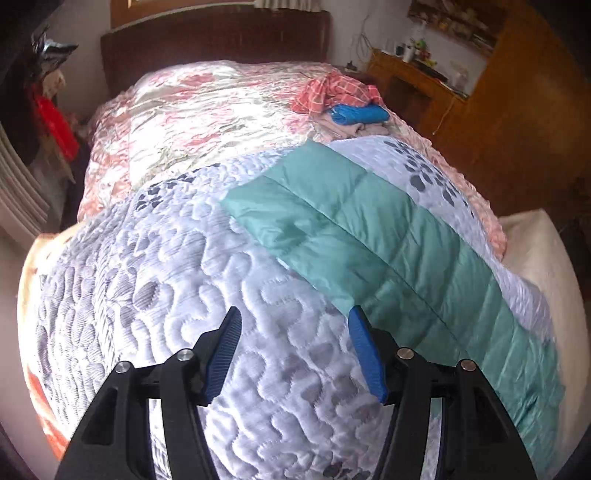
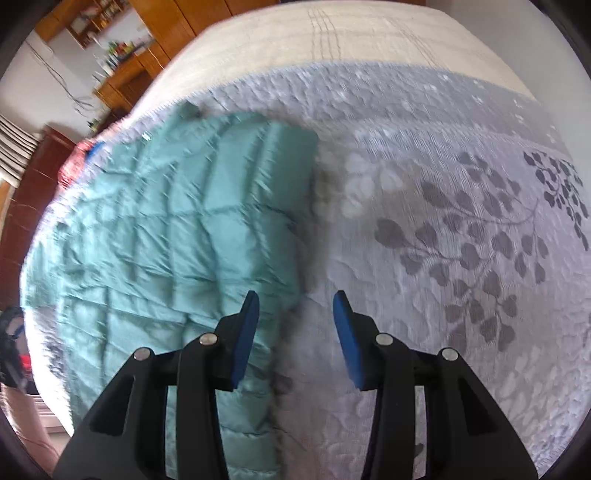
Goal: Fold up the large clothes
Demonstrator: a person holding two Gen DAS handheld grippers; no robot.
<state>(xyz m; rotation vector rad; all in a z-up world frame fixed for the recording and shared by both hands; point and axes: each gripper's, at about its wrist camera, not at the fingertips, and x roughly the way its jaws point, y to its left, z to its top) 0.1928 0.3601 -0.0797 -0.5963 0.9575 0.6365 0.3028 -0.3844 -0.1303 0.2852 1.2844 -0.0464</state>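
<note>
A teal quilted down jacket [image 1: 388,236] lies flat on a white and grey quilted bedspread [image 1: 166,280], folded into a long strip. My left gripper [image 1: 293,321] hovers open above the bedspread, just left of the jacket's near edge, nothing between its blue pads. In the right wrist view the same jacket [image 2: 177,221] fills the left half. My right gripper [image 2: 295,302] hangs open over the jacket's right edge, its left finger above the teal fabric, its right finger above the bedspread [image 2: 461,221]. Neither gripper holds anything.
A heap of clothes, pink checked and blue [image 1: 343,103], sits at the far right of the bed on a floral cover [image 1: 177,110]. A dark headboard [image 1: 214,44] stands behind. A wooden desk and shelves [image 1: 436,74] are to the right. A cream mattress edge [image 2: 332,33] shows beyond.
</note>
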